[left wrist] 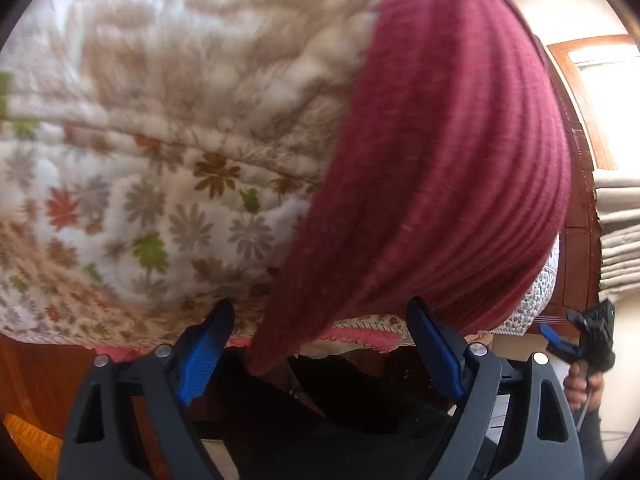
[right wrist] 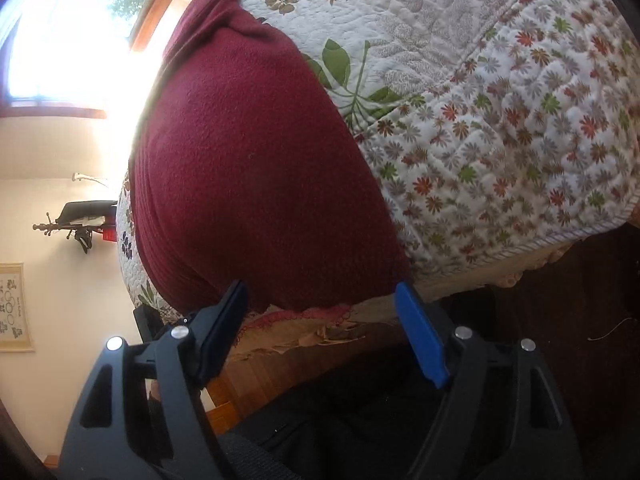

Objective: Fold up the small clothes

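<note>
Blue-padded fingers (left wrist: 208, 344) of the left gripper (left wrist: 320, 312) fill the bottom of the left wrist view, spread wide with nothing between them, their tips just short of the near edge of the bed. Over that edge lies a maroon knitted garment (left wrist: 448, 160), ribbed in long lines, spread flat on a white quilt (left wrist: 160, 200) printed with small brown, green and red flowers; its lower corner hangs a little past the quilt's edge, down between the two fingers without touching either. At the far right of this view the right gripper (left wrist: 560, 338) shows small, held in a person's hand (left wrist: 582, 386). From the right wrist view, the right gripper (right wrist: 320, 292) also stands wide open, one finger dark in shadow, the other bright blue (right wrist: 420, 340), both tips close against the garment's (right wrist: 260, 160) near hem but closing on nothing. The garment runs away from the camera across the quilt (right wrist: 500, 140), narrowing to a bunched end at the top. A bright window (right wrist: 68, 40) glares beyond it, and wooden floor (right wrist: 272, 376) shows below the bed.
</note>
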`<state>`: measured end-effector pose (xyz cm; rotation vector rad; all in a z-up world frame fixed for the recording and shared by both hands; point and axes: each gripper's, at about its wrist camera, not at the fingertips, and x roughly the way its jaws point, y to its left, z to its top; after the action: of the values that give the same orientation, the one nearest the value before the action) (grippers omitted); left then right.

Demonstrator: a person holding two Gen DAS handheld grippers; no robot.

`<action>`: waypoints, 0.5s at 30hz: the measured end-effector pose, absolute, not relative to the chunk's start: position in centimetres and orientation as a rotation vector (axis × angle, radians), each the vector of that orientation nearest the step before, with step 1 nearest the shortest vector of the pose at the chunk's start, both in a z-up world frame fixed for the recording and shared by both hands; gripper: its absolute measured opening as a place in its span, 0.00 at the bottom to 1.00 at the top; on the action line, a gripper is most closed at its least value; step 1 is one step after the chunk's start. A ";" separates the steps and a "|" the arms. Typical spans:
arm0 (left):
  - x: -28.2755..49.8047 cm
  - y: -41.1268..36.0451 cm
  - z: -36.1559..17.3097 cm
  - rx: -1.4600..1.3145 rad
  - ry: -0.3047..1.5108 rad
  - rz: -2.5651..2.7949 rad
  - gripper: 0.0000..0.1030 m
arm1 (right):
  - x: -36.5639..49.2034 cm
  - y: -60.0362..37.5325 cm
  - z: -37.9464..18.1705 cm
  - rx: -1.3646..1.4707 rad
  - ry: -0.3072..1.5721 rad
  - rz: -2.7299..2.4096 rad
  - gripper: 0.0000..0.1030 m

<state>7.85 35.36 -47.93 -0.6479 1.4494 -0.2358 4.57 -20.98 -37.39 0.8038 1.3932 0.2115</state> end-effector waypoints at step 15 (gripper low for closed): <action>4.2 38.8 -35.1 -1.142 1.253 -0.492 0.06 | -1.2 -24.6 -42.9 1.165 1.274 0.170 0.77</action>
<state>4.17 38.78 -35.07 -1.1416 1.2525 -0.4922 -1.17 -24.62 -42.91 1.1650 1.2737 0.1704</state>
